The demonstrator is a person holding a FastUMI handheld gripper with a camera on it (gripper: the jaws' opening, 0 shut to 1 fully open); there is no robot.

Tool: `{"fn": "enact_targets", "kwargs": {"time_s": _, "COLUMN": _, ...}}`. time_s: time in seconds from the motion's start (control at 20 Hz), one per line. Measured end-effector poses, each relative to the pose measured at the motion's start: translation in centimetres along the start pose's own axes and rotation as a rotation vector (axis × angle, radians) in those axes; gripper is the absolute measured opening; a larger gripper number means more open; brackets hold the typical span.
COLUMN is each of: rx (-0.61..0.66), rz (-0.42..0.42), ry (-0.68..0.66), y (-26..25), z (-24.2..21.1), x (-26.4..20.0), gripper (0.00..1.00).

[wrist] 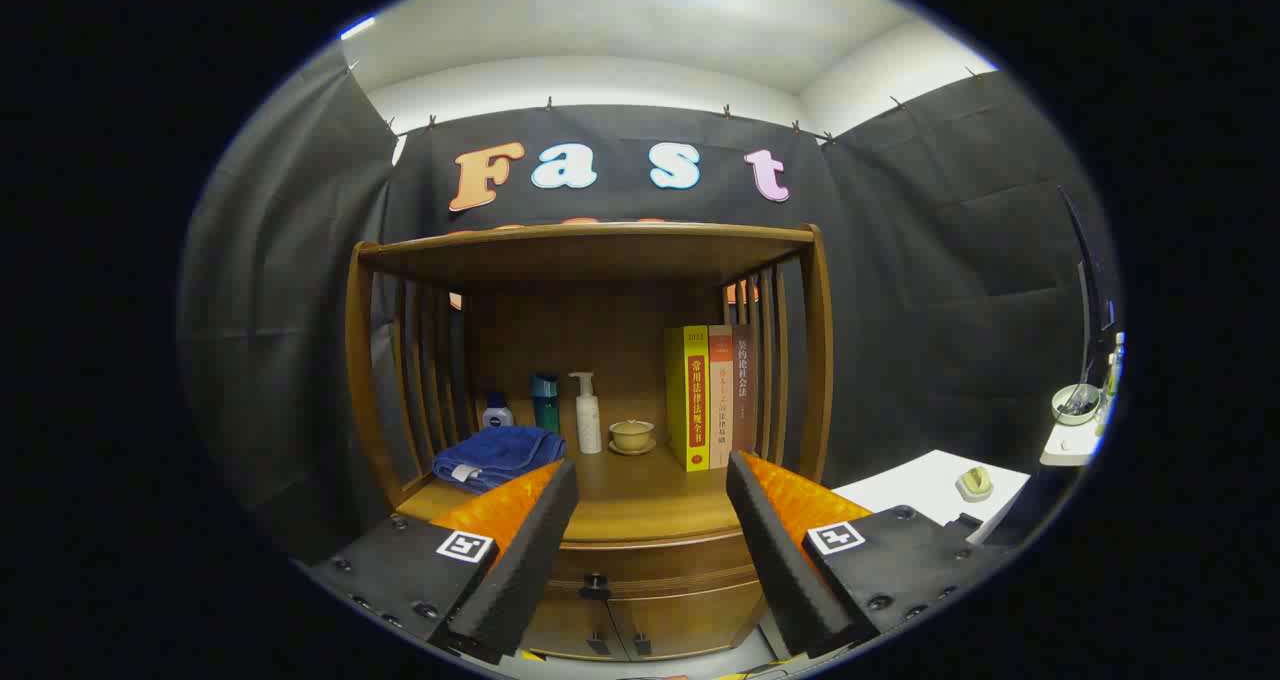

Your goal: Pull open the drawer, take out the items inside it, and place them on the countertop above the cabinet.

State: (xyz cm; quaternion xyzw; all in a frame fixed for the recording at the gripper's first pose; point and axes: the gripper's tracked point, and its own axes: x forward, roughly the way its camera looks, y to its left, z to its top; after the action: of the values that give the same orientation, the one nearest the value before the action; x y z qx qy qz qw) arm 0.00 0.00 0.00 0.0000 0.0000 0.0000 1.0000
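A wooden cabinet (600, 260) stands ahead of me against the black cloth wall. Its drawer (650, 565) is closed, with a small dark knob (594, 586) at the middle of its front. The countertop (640, 495) lies just above the drawer, under an open shelf top. My gripper (650, 500) is open, its two fingers spread wide with nothing between them. The drawer knob sits low in the gap between the fingers, a little beyond them. What the drawer holds is hidden.
On the countertop rest a folded blue towel (497, 456), a small dark jar (496, 413), a teal bottle (545, 402), a white pump bottle (587, 415), a yellow cup on a saucer (632, 436) and three upright books (710, 395). Two lower doors (640, 625) sit under the drawer. A white table (935, 485) stands to the right.
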Motion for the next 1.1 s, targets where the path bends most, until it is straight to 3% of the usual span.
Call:
{"fn": "enact_targets", "kwargs": {"time_s": 0.7, "rx": 0.018, "rz": 0.026, "ry": -0.009, "y": 1.6, "z": -1.1, "x": 1.0, "gripper": 0.98}}
{"fn": "enact_targets", "kwargs": {"time_s": 1.1, "rx": 0.042, "rz": 0.047, "ry": -0.006, "y": 2.6, "z": -8.3, "x": 4.9, "gripper": 0.98}}
